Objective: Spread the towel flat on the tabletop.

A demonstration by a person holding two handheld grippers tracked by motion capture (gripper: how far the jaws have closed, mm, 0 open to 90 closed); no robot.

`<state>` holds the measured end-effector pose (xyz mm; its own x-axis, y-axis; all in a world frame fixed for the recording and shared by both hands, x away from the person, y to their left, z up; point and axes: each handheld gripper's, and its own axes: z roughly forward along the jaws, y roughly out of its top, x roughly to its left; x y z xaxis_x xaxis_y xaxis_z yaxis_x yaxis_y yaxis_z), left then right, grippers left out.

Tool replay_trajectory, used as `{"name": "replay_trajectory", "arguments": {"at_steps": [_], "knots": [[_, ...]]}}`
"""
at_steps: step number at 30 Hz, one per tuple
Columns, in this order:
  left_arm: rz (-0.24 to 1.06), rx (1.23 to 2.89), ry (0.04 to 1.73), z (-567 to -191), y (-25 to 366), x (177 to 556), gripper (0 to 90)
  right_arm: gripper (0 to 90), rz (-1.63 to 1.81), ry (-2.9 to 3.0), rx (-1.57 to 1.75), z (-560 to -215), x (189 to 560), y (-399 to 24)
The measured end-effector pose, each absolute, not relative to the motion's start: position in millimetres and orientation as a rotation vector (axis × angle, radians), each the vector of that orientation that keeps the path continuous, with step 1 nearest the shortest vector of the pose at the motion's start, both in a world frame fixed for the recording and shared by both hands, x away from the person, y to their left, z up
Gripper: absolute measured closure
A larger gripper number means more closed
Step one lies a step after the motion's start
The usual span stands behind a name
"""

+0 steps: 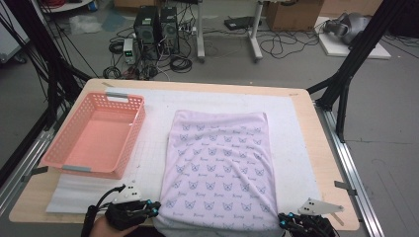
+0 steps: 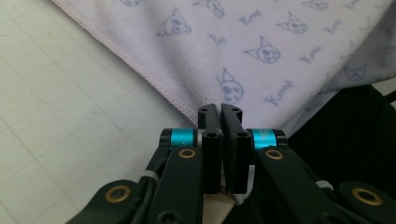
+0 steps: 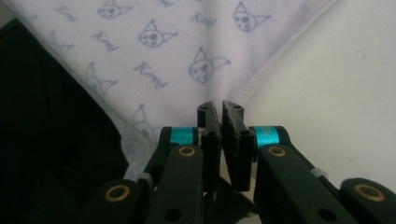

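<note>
I hold both grippers low at the table's near edge: left gripper [image 1: 148, 207] and right gripper [image 1: 286, 221] each pinch a near corner of the lilac towel [image 1: 220, 163], spread flat on the white mat [image 1: 291, 148].

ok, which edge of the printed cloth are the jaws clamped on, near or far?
The near edge of the cloth, at the person's side: left gripper pinches its near-left corner, right gripper its near-right one. The far edge lies flat, untouched.

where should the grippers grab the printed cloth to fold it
Best by its two near corners, coming in from the table's near edge: the cloth lies flat with those corners hanging toward the person. The left gripper and right gripper are already pinched on the hemmed edges there, so lifting both together should probably carry the near edge over evenly.
</note>
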<state>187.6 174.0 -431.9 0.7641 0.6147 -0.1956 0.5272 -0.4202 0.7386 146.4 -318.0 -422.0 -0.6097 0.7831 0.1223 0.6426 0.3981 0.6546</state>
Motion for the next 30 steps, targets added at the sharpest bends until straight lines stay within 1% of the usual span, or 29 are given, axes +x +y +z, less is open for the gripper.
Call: {"name": "replay_trajectory", "arguments": {"at_steps": [1, 2, 3, 4, 6, 10, 15, 20, 30], "knots": [[0.139, 2.074, 0.858, -431, 175, 190, 78.8, 74.5, 1.006, 2.44, 1.27, -421, 146, -318], [0.151, 2.027, 0.884, -430, 176, 193, 63.5, 67.9, 1.013, 2.394, 1.3, -420, 149, -319], [0.152, 1.978, 0.914, -429, 177, 197, 53.4, 66.8, 1.035, 2.371, 1.317, -420, 152, -321], [0.158, 1.933, 0.934, -428, 178, 201, 49.3, 63.0, 1.048, 2.342, 1.321, -419, 156, -321], [0.187, 1.883, 0.952, -427, 178, 210, 45.1, 60.9, 1.085, 2.273, 1.351, -418, 166, -320], [0.239, 1.841, 0.977, -428, 171, 230, 44.1, 58.0, 1.082, 2.222, 1.354, -423, 192, -308], [0.271, 1.843, 1.019, -432, 165, 249, 43.6, 49.3, 1.039, 2.194, 1.339, -431, 219, -295], [0.281, 1.844, 1.073, -440, 165, 261, 43.1, 49.4, 1.025, 2.167, 1.358, -437, 233, -297], [0.299, 1.853, 1.086, -444, 162, 275, 42.7, 49.7, 1.086, 2.079, 1.41, -436, 246, -317]]}}
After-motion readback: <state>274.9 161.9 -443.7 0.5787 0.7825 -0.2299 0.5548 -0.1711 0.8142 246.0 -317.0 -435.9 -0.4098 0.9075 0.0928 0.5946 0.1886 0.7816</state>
